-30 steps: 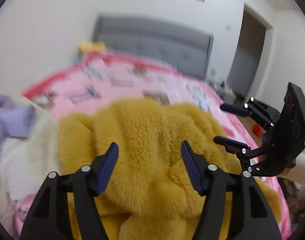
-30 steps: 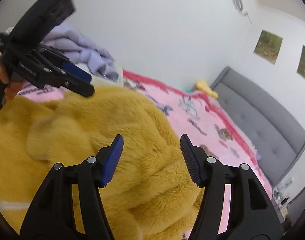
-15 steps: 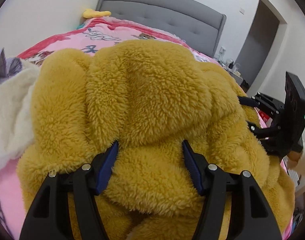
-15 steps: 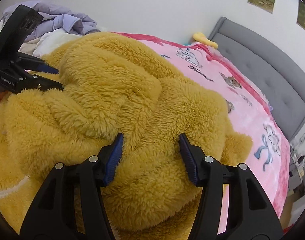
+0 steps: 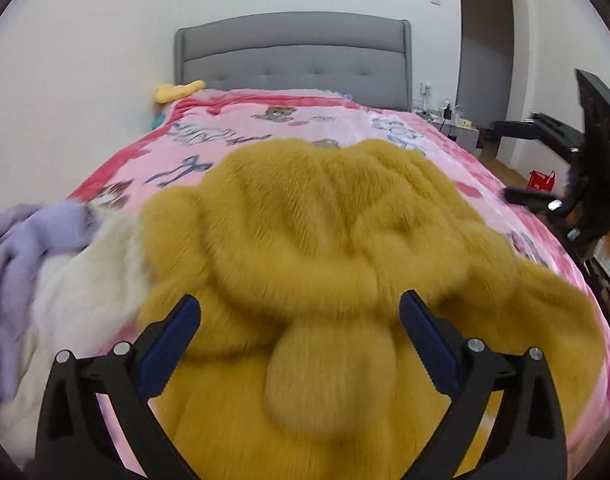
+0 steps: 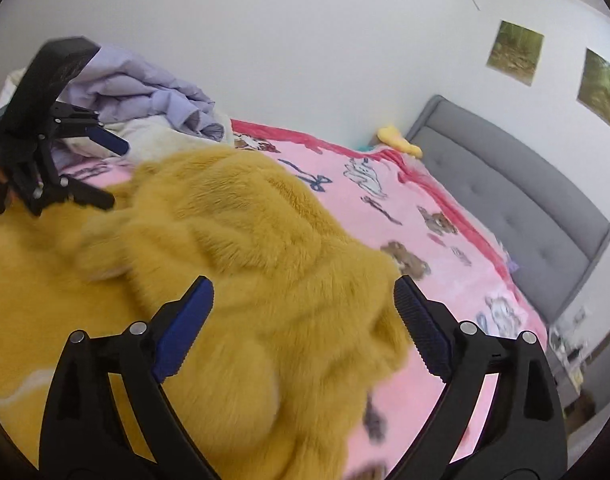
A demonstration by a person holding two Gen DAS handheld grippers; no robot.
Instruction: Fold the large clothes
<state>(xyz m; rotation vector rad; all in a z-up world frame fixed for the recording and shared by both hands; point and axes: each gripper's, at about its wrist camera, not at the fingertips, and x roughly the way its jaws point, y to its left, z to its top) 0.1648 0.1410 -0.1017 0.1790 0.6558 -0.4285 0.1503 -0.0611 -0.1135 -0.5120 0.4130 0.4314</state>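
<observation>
Bright even indoor light, soft shadows, motion blur, fisheye-bent dark edges

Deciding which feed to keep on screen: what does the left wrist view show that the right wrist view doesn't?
Only the left wrist view shows the doorway and the red bag on the floor beyond the right gripper. Only the right wrist view shows two pictures on the wall and the left gripper. Both show the yellow fleece garment on the pink blanket, the lilac and white clothes pile and the grey headboard. Both grippers' jaws are opening, gripping nothing.
</observation>
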